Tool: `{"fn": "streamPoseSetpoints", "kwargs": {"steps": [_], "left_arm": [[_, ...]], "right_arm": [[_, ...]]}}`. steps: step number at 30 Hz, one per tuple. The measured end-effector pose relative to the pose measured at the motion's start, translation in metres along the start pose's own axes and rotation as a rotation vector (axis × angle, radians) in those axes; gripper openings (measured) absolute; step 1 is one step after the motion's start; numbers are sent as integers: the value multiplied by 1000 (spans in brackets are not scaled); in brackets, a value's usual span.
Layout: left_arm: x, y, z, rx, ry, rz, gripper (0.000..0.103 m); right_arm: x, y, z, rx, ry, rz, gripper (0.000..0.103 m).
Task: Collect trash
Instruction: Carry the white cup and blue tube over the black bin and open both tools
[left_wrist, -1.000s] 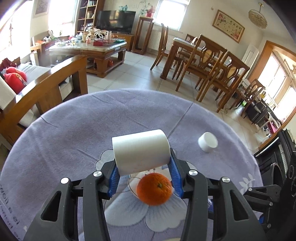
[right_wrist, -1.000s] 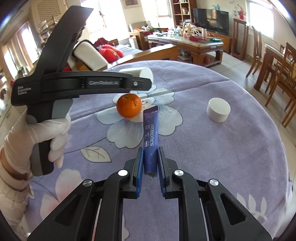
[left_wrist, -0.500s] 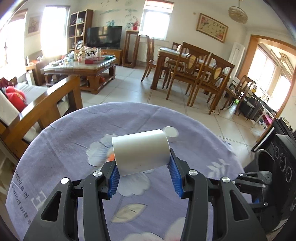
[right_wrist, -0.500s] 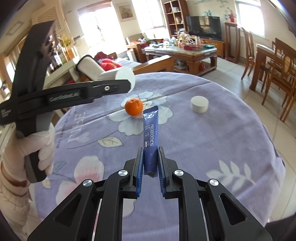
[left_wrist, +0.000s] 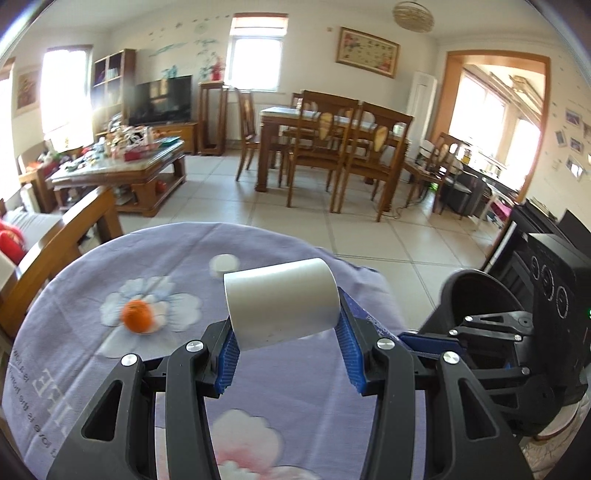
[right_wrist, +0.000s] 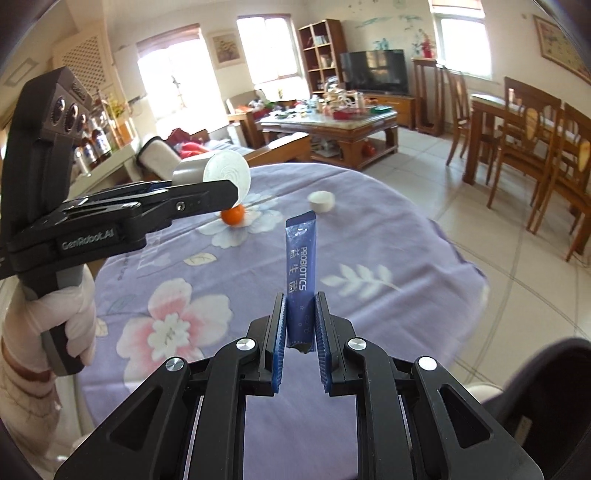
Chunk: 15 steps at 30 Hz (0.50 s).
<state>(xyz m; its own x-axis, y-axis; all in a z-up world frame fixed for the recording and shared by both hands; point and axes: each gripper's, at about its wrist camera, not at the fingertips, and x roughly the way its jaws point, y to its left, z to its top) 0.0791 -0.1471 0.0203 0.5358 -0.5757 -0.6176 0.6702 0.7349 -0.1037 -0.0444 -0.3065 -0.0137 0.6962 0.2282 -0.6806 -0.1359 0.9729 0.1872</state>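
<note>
Both tongs are now riding higher and further back from the bench (right_wrist: 388, 236) than half a second ago. In the left wrist view the orange (left_wrist: 137, 316), hidden behind the cup a moment ago, is showing again on the white flower print, and the white lid (left_wrist: 223, 264) is sitting further up the cloth. In the right wrist view a dark bin rim (right_wrist: 546, 373) is entering at the lower right corner, and the bench edge is now lying well inside the frame.

The left tongs (left_wrist: 288, 354) are still pinching the white paper cup (left_wrist: 282, 303) on its side, blue pads pressed against its wall, holding it in the air above the purple flowered cloth. The right tongs (right_wrist: 300, 332) are still clamping the lower end of the blue probiotics sachet (right_wrist: 300, 269), which is standing upright between the pads, clear of the bench. The gloved left hand (right_wrist: 55, 325) is gripping its handle at the left of the right wrist view.
</note>
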Motion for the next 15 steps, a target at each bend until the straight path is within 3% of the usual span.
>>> {"fn": "streamPoseSetpoints", "kwargs": {"steps": [15], "left_arm": [[35,-113,-14,126,31,-163,47]], "right_arm": [[-67,-93,-62,118,-12,-136,16]]}}
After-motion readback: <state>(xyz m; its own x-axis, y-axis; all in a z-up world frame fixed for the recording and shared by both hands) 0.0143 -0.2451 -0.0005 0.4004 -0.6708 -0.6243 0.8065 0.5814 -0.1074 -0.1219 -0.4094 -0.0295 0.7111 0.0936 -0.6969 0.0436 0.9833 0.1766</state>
